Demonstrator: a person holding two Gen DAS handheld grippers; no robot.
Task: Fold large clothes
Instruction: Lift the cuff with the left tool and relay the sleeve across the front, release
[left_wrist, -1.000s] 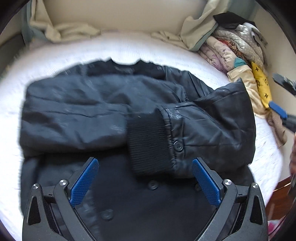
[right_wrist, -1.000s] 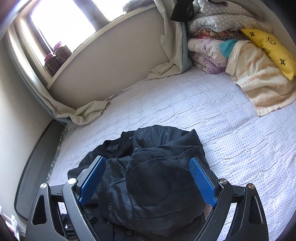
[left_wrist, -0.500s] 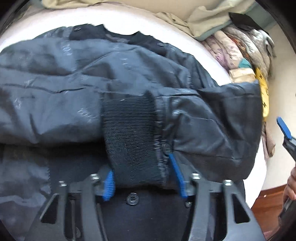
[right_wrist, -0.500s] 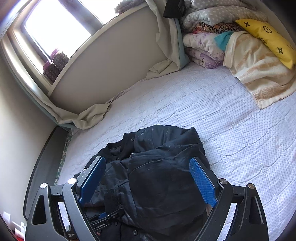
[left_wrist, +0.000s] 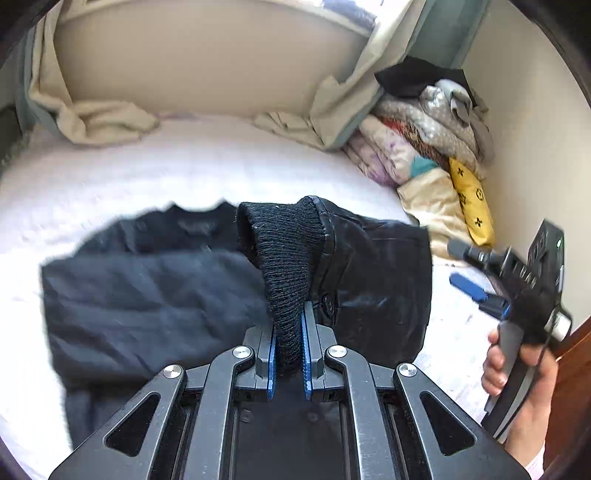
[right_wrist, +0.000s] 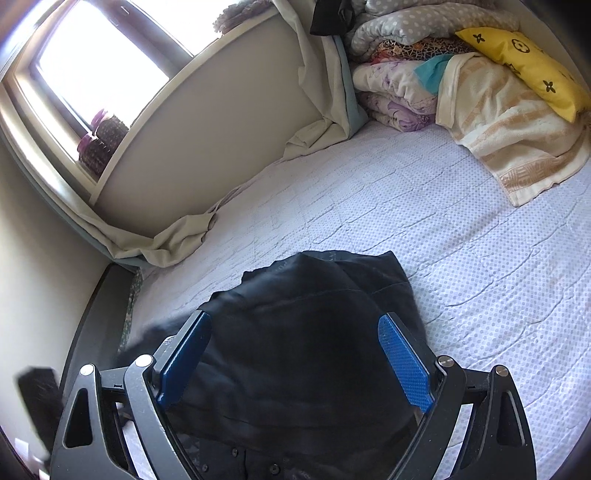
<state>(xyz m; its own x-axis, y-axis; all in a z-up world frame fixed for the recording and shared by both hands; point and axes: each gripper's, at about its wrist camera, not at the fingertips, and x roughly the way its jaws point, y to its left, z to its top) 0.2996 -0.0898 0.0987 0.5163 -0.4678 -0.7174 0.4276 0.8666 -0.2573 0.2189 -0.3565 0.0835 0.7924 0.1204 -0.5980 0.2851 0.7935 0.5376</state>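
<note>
On dotted bedsheet (right_wrist: 461, 258): ribbed knit cuff (left_wrist: 284, 266) (pinched), glossy black jacket (left_wrist: 147, 288).

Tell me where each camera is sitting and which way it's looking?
Left wrist: sits on the left gripper, looking down along its fingers at the knit cuff they pinch; the hand holding the right gripper shows.
Right wrist: sits on the right gripper, looking down between open fingers over the jacket towards the window.
Shared: jacket, bed, yellow pillow, folded blankets.
</note>
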